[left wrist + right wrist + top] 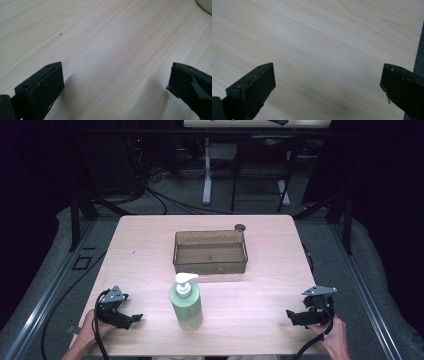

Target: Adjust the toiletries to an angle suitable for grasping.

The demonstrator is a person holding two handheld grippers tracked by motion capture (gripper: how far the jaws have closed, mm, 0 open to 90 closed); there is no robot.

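On the wooden worktop [150, 245] a green pump bottle [186, 306] stands upright near the front edge, roughly midway between the two grippers and well apart from each. Its white pump head points toward the right of the high view.

Behind the bottle, near the middle of the worktop, sits a brown see-through tray [210, 266], with nothing visible inside. A small dark round thing [240, 227] lies just beyond the tray's far right corner; what it is cannot be told.

The left gripper [131, 318] rests low at the front left corner, held by a hand [89, 330], jaws aimed toward the bottle. In the left gripper view its jaws stand spread wide over bare wood with nothing between them; the bottle's pale base [205, 4] shows at the top right corner.

The right gripper [293, 316] sits at the front right, held by the other hand [336, 340], jaws pointing left toward the bottle. In the right gripper view its jaws are likewise spread, holding nothing, with the worktop's edge at the right.
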